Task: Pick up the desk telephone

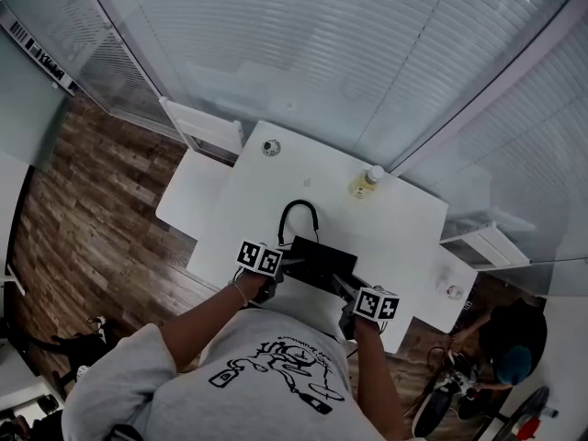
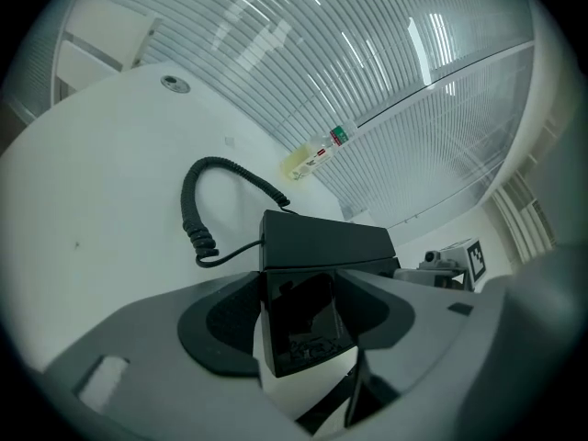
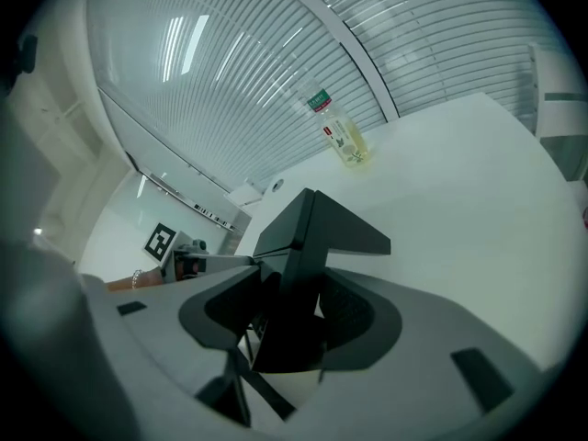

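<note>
Only illegible label print, bottle [image 3: 342,138] beyond telephone [image 3: 312,232]

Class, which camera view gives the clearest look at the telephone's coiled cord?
The left gripper view: the coiled cord curls across the white table in full, large and sharp. The head view shows the cord only as a small dark loop beyond the telephone. The right gripper view does not show it.

bottle [image 1: 367,183]: on white table [image 1: 266,200], far edge | floor [image 1: 83,219]: wood planks | blinds [image 1: 322,53]: behind table
</note>
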`<state>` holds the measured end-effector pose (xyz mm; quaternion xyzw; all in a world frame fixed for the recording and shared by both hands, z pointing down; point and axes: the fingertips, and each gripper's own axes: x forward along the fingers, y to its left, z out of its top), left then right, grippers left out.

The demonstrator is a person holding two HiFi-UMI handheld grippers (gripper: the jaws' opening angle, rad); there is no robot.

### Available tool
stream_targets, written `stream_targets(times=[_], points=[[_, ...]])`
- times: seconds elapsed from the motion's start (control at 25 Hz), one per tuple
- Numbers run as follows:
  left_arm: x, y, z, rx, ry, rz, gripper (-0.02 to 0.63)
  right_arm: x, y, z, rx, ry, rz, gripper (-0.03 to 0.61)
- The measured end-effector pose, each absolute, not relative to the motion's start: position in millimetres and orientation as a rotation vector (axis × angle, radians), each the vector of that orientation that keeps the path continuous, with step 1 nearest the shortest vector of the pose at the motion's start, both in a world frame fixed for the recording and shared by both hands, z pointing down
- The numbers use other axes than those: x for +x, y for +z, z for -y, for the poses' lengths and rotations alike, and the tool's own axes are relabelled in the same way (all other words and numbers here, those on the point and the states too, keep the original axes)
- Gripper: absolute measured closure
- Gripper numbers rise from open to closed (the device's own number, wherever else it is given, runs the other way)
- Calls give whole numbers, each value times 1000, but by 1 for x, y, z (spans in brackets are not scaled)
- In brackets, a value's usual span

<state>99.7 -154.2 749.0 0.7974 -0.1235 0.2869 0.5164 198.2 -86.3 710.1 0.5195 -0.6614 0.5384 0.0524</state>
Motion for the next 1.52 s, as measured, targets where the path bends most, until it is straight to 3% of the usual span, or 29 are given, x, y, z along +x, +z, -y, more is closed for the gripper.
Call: stream_targets(times=[1.52], points=[[102, 524, 179, 2144, 560, 353, 364, 201, 490, 103, 1692, 1365, 2258, 388]])
